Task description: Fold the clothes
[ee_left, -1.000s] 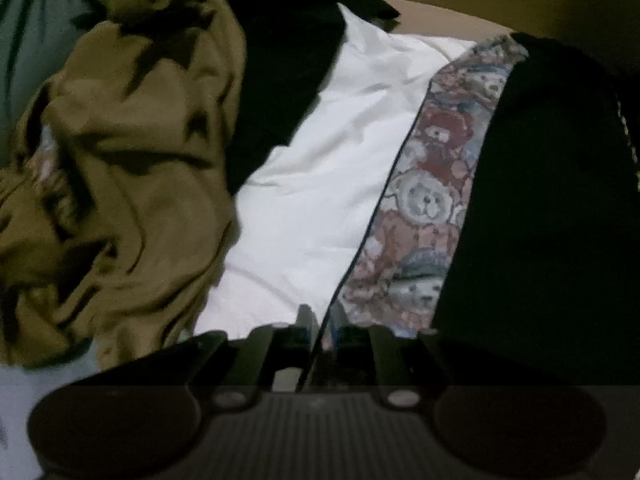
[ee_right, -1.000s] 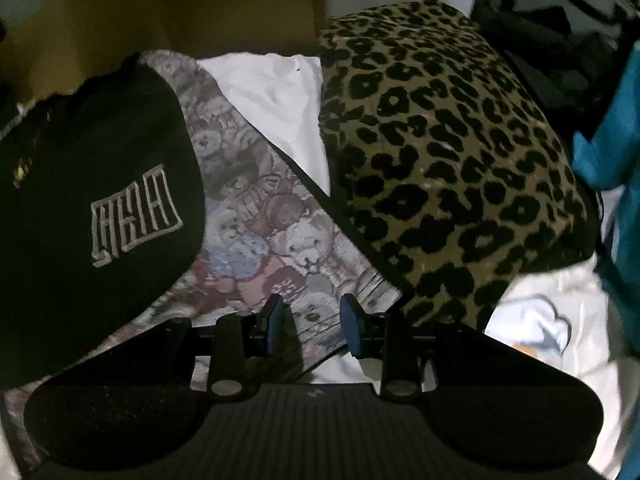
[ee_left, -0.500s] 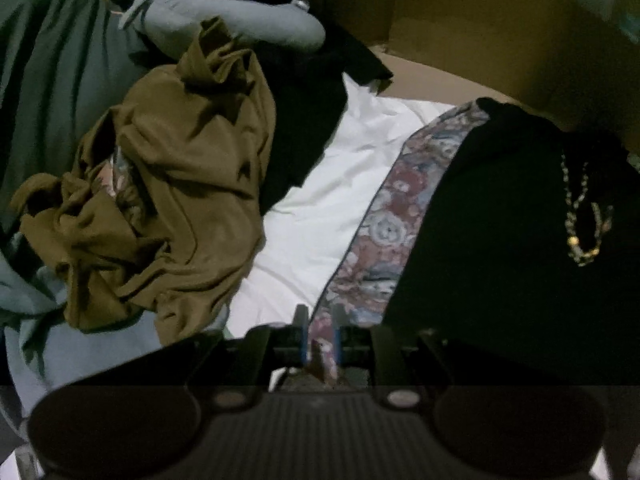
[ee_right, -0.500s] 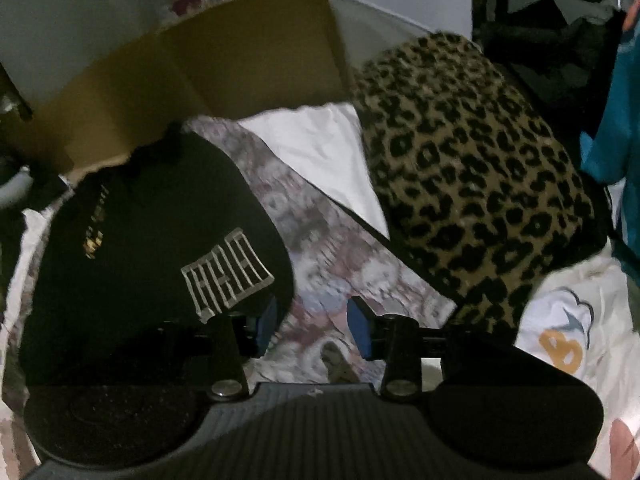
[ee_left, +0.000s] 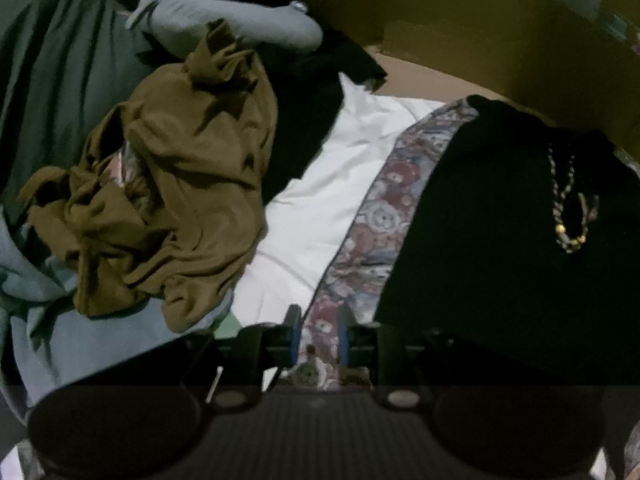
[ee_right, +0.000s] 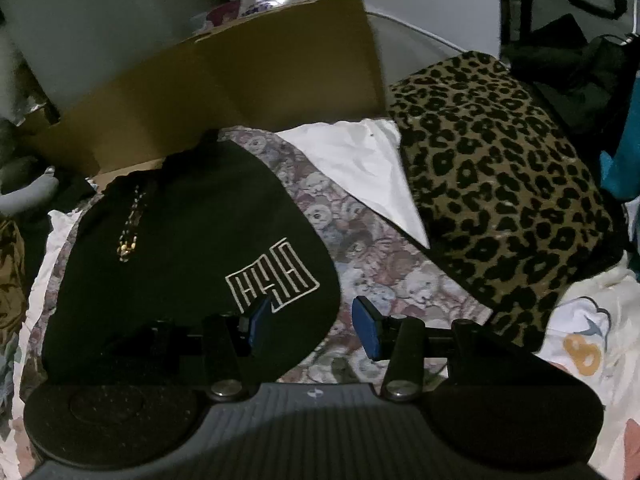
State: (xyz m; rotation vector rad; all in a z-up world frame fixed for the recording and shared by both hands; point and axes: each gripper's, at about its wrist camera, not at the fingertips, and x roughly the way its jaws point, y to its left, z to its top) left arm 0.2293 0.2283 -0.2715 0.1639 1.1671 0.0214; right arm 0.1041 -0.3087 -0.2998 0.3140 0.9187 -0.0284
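Left wrist view, left to right: a dark green cloth (ee_left: 52,80) hung at the far left, with a grey stuffed sleeve-like form (ee_left: 224,24) above a crumpled mustard-brown garment (ee_left: 176,200) that lay over pale blue fabric (ee_left: 80,344). A white sheet (ee_left: 336,200) ran down the middle. Beside it lay a teddy-bear print cloth (ee_left: 384,216), and on that cloth rested a folded black garment (ee_left: 500,260) with a beaded cord (ee_left: 568,208) on top. A cardboard panel (ee_left: 460,28) stood behind. The left gripper (ee_left: 318,334) hung low over the near strip of the print cloth, its blue pads a narrow gap apart and its jaws opening; the print showed between the pads, though whether they touched it could not be told.

Right wrist view, left to right: the same black garment (ee_right: 192,248) lay folded on the bear-print cloth (ee_right: 380,264), a pale line-drawn emblem (ee_right: 272,276) on its near corner and the cord (ee_right: 130,224) near its collar. Cardboard (ee_right: 240,76) leaned behind it. A triangle of white sheet (ee_right: 360,168) showed between the print cloth and a leopard-print pillow (ee_right: 500,184) at the right. Cream fabric with a cartoon motif (ee_right: 580,352) lay at the near right. The right gripper (ee_right: 308,326) hovered with jaws well apart and opening, the left pad over the black garment's edge, the right pad over the print cloth, nothing clamped.
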